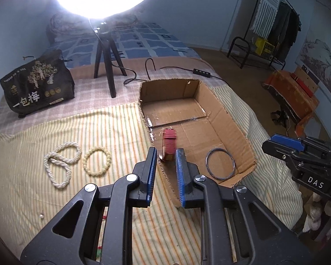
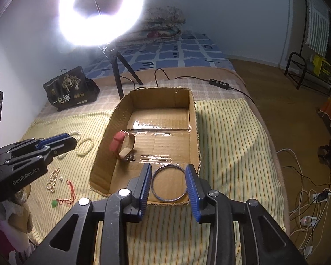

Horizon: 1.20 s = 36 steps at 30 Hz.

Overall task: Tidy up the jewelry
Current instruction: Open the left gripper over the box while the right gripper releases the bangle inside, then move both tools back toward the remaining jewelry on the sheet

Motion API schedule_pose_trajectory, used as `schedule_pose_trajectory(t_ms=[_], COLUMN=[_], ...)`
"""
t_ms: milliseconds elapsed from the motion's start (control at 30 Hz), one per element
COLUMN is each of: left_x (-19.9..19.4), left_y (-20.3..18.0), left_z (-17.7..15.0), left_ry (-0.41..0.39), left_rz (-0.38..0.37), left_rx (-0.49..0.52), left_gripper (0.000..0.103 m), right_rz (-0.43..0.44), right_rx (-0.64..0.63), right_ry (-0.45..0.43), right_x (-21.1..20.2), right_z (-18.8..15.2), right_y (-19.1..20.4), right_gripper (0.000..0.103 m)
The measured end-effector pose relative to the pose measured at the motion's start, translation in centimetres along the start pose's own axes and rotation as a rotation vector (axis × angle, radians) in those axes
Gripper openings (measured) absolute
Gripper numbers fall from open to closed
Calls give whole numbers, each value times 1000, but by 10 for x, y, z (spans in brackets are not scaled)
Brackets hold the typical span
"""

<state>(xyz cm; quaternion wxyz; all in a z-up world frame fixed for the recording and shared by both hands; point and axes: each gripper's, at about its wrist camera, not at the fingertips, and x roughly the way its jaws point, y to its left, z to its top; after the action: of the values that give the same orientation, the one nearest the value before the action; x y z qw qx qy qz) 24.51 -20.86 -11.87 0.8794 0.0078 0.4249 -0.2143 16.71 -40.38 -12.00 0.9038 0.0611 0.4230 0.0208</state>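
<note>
Left wrist view: the left gripper (image 1: 164,154) hangs over the near-left rim of an open cardboard box (image 1: 211,101) on a striped bedcover (image 1: 112,123), its jaws slightly parted and holding nothing. Just beyond its tips a red watch (image 1: 168,142) stands on edge inside the box, its strap running away from the camera. To the right in the box lies a thin metal bangle (image 1: 220,163), flat on the cardboard. Out on the cover to the left wait a pearl necklace (image 1: 63,164) and a cream bead bracelet (image 1: 97,161), side by side and well apart from the box.

Right wrist view: the right gripper (image 2: 168,172) stands with its jaws apart and empty; the bangle (image 2: 168,183) appears between and just beyond the blue pads, none seen pressing on it. More loose pieces lie on the cover left of the box: a small string of pearls (image 2: 53,178) and a green pendant (image 2: 54,203) on a red cord.

With two pieces boxed, the unsorted jewelry all lies left of the box, on the left gripper's side; that hand is judged the nearer for the next pick, reaching left and slightly nearer toward the bead bracelet.
</note>
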Motion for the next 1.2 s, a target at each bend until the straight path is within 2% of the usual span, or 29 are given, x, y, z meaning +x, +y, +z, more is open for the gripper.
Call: schedule_pose_trajectory(t_ms=[100,400,467,500,633,700,767,933,1000,1033,1200], left_x=[-13,-52,-61,-66,-82,-89,-97,-112,-117,-120,-122], left_y=[5,30,38,44,64,75,86,120,136,144,173], left_z=[-1,-8,-10,-12,-21,-26,-32,-50,-58,-62,-82], left_ry=[-14,-55,-63,-68,-82,-87,-94,-91,-84,-84,-55], left_rz=[9,63,75,80,116,137,158,204,222,233,274], left_rx=[-1,-5,-11,-17,-30,-31,-33,-56,-75,-85,-113], left_gripper=[15,15,19,21,25,38,43,45,56,58,59], right_rz=[2,3,5,8,20,28,42,68,79,87,135], right_rx=[-4,-36,-50,-60,-103,-115,-125,-165,-179,-183,-197], right_ry=[-8,-49,-58,-63,-65,-61,-59,-60,-59,-60,-43], right_x=[-7,-35,-41,-44,-50,-51,-51,-50,-47,-45,-34], right_z=[-1,-7,-8,-9,-14,-17,-20,-30,-33,-35,-42], right_y=[5,30,37,41,57,65,72,91,98,102,119], right_gripper=[39,72,83,85,87,88,89,90,90,90,94])
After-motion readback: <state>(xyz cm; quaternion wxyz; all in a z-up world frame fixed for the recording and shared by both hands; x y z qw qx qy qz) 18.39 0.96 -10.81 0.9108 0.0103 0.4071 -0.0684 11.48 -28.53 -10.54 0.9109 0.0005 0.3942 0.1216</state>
